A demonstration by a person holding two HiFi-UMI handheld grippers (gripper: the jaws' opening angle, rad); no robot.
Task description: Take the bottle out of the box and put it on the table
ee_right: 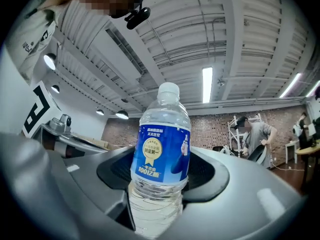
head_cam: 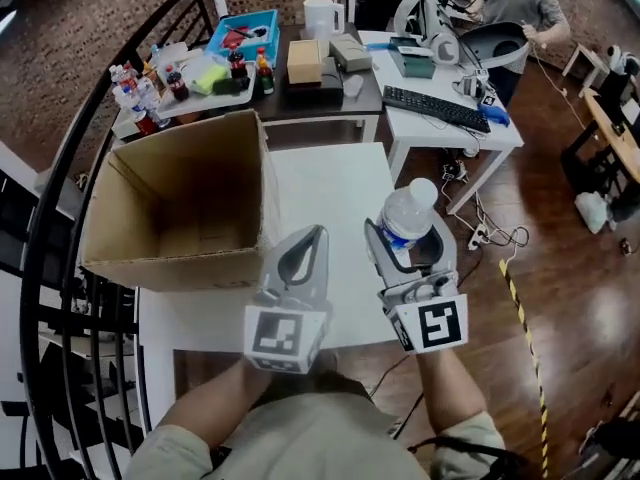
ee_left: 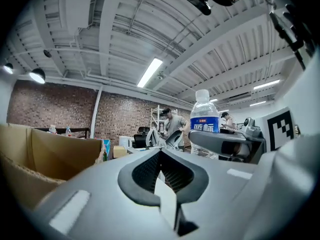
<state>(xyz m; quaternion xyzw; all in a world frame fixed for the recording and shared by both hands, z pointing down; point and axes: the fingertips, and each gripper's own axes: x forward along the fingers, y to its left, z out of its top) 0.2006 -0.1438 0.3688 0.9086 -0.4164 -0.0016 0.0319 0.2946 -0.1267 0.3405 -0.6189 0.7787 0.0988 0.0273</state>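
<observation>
A clear water bottle (head_cam: 411,212) with a blue label and white cap stands upright between the jaws of my right gripper (head_cam: 405,232), which is shut on its lower body. It hangs over the right edge of the white table (head_cam: 335,178), outside the box. In the right gripper view the bottle (ee_right: 162,151) fills the middle, with both pads of the right gripper (ee_right: 160,176) pressed on it. The open cardboard box (head_cam: 180,208) sits at the table's left. Just right of the box, my left gripper (head_cam: 303,240) is shut and empty. In the left gripper view, the left gripper (ee_left: 161,156) has the bottle (ee_left: 204,116) to its right.
Behind the white table stands a dark table (head_cam: 330,93) with a blue bin (head_cam: 243,30), drink bottles (head_cam: 250,68) and small boxes. A white desk with a keyboard (head_cam: 437,106) is at the back right, with a person (head_cam: 515,3) beside it. A black railing (head_cam: 60,198) runs along the left. Cables (head_cam: 490,236) lie on the floor.
</observation>
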